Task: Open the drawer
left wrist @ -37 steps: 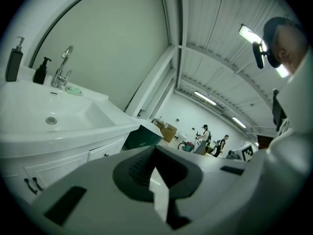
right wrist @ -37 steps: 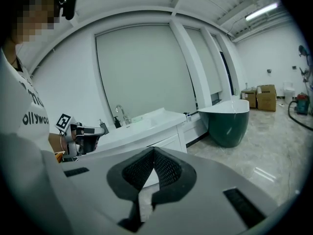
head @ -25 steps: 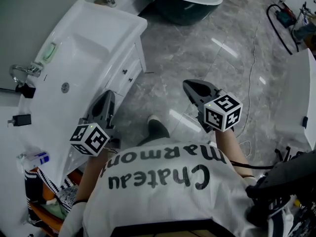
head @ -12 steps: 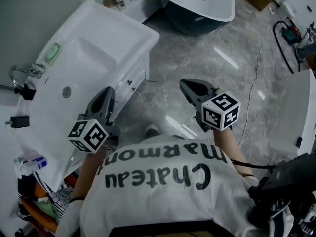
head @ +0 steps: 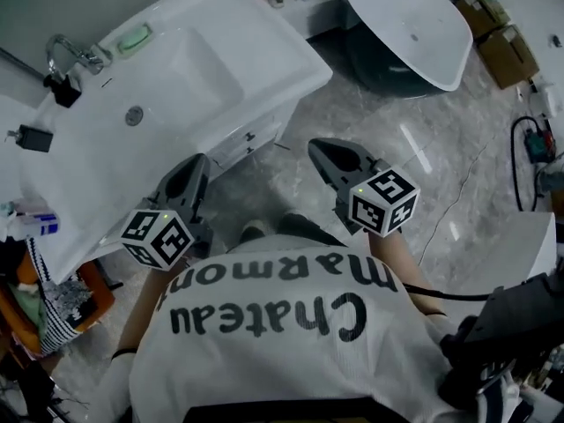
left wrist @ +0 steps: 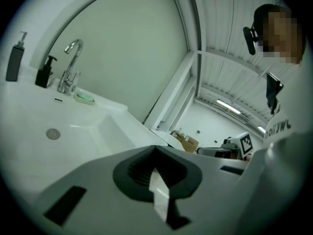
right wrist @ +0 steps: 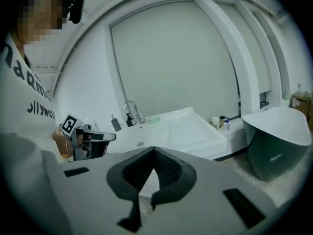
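Observation:
A white vanity (head: 291,64) with a sink basin (head: 189,69) fills the upper left of the head view. Its drawer fronts (head: 251,139), with small dark handles, face me and are closed. My left gripper (head: 197,162) hangs just before the vanity's front edge, apart from the drawers, its jaws shut on nothing. My right gripper (head: 320,147) is over the grey floor to the right of the drawers, also shut and empty. In the left gripper view the left gripper (left wrist: 155,150) points over the basin (left wrist: 73,131). The right gripper (right wrist: 154,151) in its own view faces the vanity (right wrist: 195,131).
A chrome faucet (head: 66,51), green soap (head: 137,35) and a black dispenser (head: 35,137) stand on the vanity top. A freestanding tub (head: 414,33) lies at the upper right, with cardboard boxes (head: 498,33) and cables (head: 533,144) beyond. An orange basket (head: 53,298) stands at the left.
The view has swung so the vanity sits higher and more ahead of me. Both grippers have shifted with the turn, the right one further, and both have stayed shut.

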`<move>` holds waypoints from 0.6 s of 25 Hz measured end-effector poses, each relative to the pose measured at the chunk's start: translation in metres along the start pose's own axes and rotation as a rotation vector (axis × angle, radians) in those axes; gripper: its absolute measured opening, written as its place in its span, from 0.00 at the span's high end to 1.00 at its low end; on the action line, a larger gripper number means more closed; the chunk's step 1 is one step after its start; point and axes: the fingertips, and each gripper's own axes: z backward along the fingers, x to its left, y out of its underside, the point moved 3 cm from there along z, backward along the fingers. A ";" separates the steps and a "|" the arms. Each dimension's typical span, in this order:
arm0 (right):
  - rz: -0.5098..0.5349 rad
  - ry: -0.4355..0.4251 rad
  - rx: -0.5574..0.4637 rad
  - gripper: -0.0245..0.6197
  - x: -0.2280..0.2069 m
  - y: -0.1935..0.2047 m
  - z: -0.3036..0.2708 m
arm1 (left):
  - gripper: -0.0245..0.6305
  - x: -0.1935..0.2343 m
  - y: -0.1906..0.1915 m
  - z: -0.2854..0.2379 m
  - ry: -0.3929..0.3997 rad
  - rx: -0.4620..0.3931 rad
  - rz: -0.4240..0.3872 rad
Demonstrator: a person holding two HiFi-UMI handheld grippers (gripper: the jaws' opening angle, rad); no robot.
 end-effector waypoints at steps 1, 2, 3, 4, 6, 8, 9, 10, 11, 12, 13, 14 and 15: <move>0.020 -0.036 0.015 0.96 0.002 -0.002 -0.008 | 0.96 0.000 0.000 0.005 -0.030 -0.021 0.003; 0.036 -0.072 0.027 0.96 0.004 -0.004 -0.015 | 0.96 0.000 0.001 0.009 -0.061 -0.038 0.003; 0.048 -0.110 0.035 0.96 0.005 -0.007 -0.022 | 0.96 0.000 0.001 0.013 -0.091 -0.051 0.003; 0.058 -0.153 0.038 0.96 0.008 -0.011 -0.028 | 0.96 0.000 0.002 0.016 -0.121 -0.064 0.007; 0.077 -0.245 0.043 0.96 0.013 -0.020 -0.039 | 0.96 -0.005 0.003 0.024 -0.178 -0.099 0.031; 0.106 -0.331 0.057 0.96 0.018 -0.028 -0.047 | 0.96 -0.011 0.005 0.032 -0.237 -0.142 0.062; 0.127 -0.367 0.069 0.96 0.019 -0.031 -0.050 | 0.96 -0.015 0.006 0.035 -0.266 -0.161 0.073; 0.153 -0.401 0.083 0.96 0.021 -0.032 -0.053 | 0.96 -0.018 0.009 0.038 -0.294 -0.176 0.084; 0.178 -0.432 0.099 0.96 0.022 -0.030 -0.056 | 0.96 -0.020 0.013 0.040 -0.323 -0.189 0.095; 0.199 -0.463 0.114 0.96 0.022 -0.027 -0.058 | 0.96 -0.023 0.016 0.041 -0.351 -0.200 0.108; 0.212 -0.493 0.127 0.96 0.022 -0.022 -0.061 | 0.96 -0.026 0.020 0.043 -0.378 -0.212 0.123; 0.220 -0.519 0.139 0.96 0.022 -0.017 -0.064 | 0.96 -0.029 0.024 0.044 -0.402 -0.224 0.135; 0.225 -0.542 0.151 0.96 0.021 -0.011 -0.069 | 0.96 -0.033 0.028 0.045 -0.424 -0.237 0.144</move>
